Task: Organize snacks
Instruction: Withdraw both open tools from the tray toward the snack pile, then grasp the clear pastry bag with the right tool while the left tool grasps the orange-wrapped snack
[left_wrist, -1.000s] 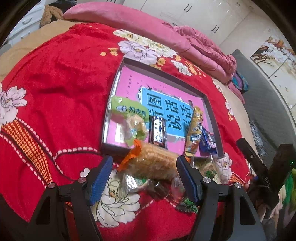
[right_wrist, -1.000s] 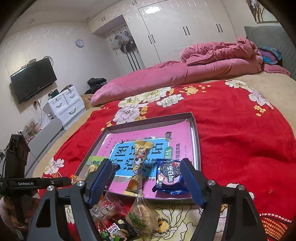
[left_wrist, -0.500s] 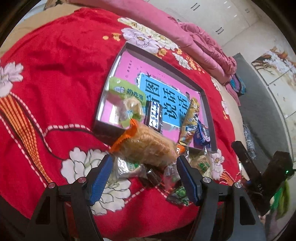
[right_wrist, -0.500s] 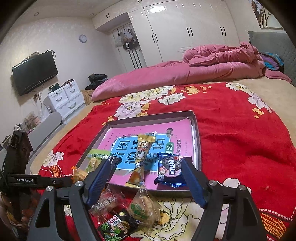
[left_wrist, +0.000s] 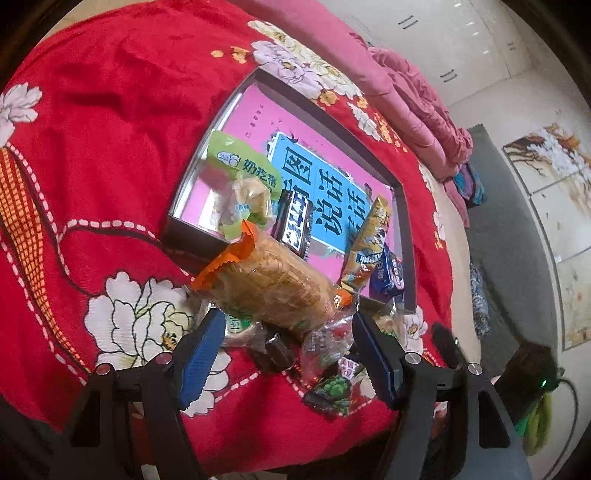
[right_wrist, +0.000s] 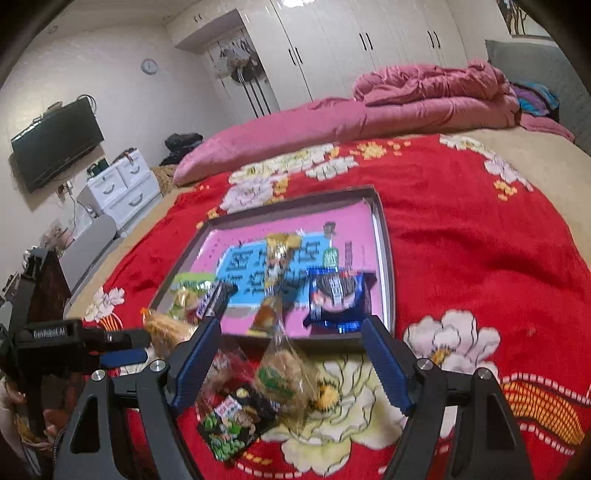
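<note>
A dark tray (left_wrist: 236, 99) with a pink and blue bottom lies on the red blanket; it shows in the right wrist view too (right_wrist: 386, 251). In it lie a green snack bag (left_wrist: 240, 166), a black bar (left_wrist: 295, 221), a yellow stick pack (left_wrist: 369, 240) and a blue cookie pack (right_wrist: 336, 295). Loose snacks are piled in front of the tray: an orange-ended cracker pack (left_wrist: 273, 284), a clear biscuit bag (right_wrist: 284, 376) and a green pea packet (right_wrist: 229, 424). My left gripper (left_wrist: 288, 354) is open over the pile. My right gripper (right_wrist: 288, 358) is open above the biscuit bag.
A red flowered blanket (right_wrist: 480, 240) covers the bed, with a rolled pink quilt (right_wrist: 406, 99) at the far side. A white drawer unit (right_wrist: 122, 188) and a wall television (right_wrist: 55, 144) stand to the left. The bed edge runs just below the snack pile.
Both grippers have come down closer to the snack pile in front of the tray. The left view has tilted. Both stay open and empty.
</note>
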